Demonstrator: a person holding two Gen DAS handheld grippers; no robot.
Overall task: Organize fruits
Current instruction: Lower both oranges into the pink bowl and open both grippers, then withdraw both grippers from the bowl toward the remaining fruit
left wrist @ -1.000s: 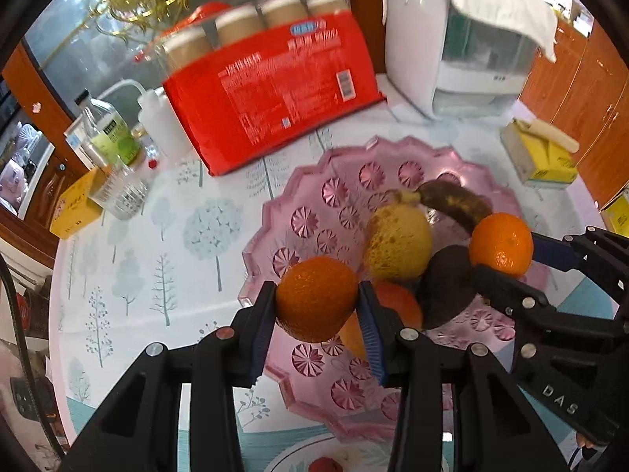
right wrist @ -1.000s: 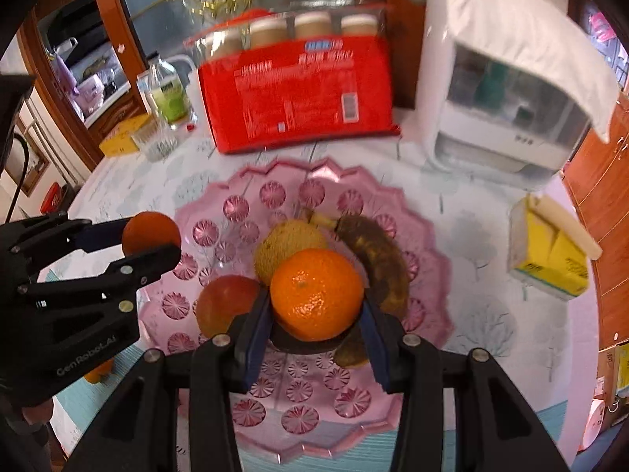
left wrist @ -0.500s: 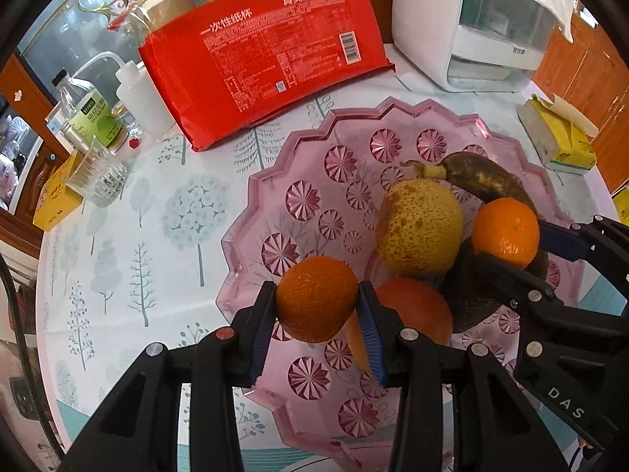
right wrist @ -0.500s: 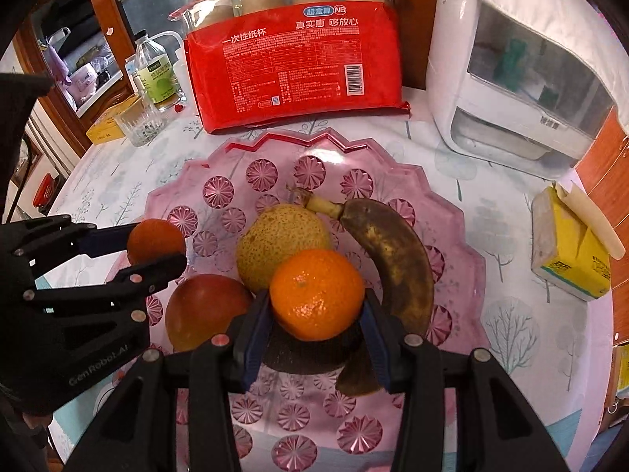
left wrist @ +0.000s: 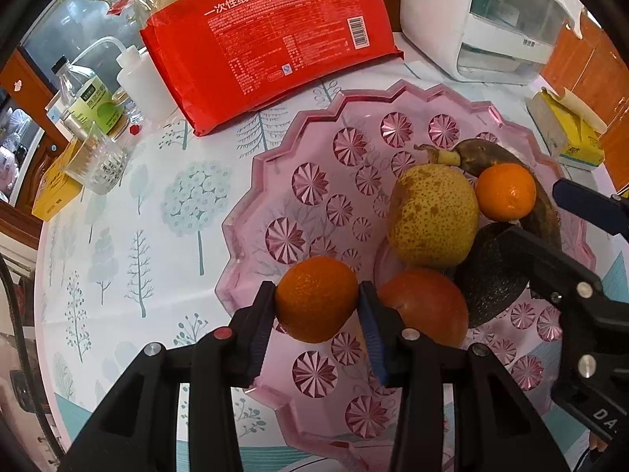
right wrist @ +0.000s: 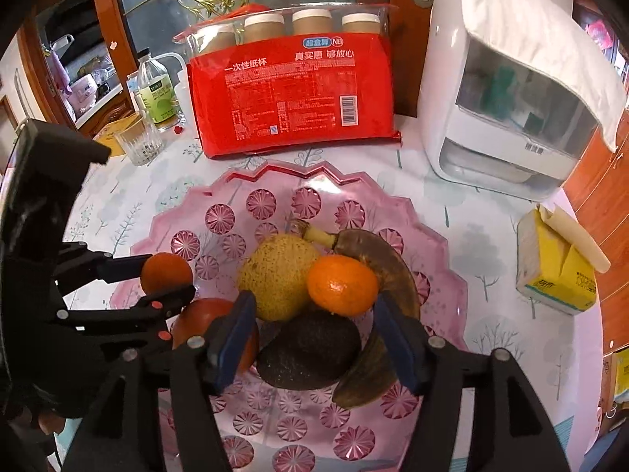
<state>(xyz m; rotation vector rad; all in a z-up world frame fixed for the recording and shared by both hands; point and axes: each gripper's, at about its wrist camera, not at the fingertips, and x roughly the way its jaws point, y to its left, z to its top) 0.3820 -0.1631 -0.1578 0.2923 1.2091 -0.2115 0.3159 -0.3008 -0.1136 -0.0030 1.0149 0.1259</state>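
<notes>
Back centre: we see a red pack of paper cups point(right wrist: 293, 92) lying propped up.
Right: our white appliance point(right wrist: 507, 94) wears a white cloth point(right wrist: 550, 27); a yellow tissue box point(right wrist: 558, 271) sits near it.
Left: bottle point(left wrist: 88, 100), squeeze bottle point(left wrist: 143, 82), glass point(right wrist: 138, 142).
Underneath: tree-print tablecloth point(left wrist: 129, 236).

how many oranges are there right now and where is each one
2. One orange is clamped in the left gripper over the pink tray's near-left edge. The other orange rests on the fruit pile ahead of the open right gripper. More could be hidden underneath.
</notes>
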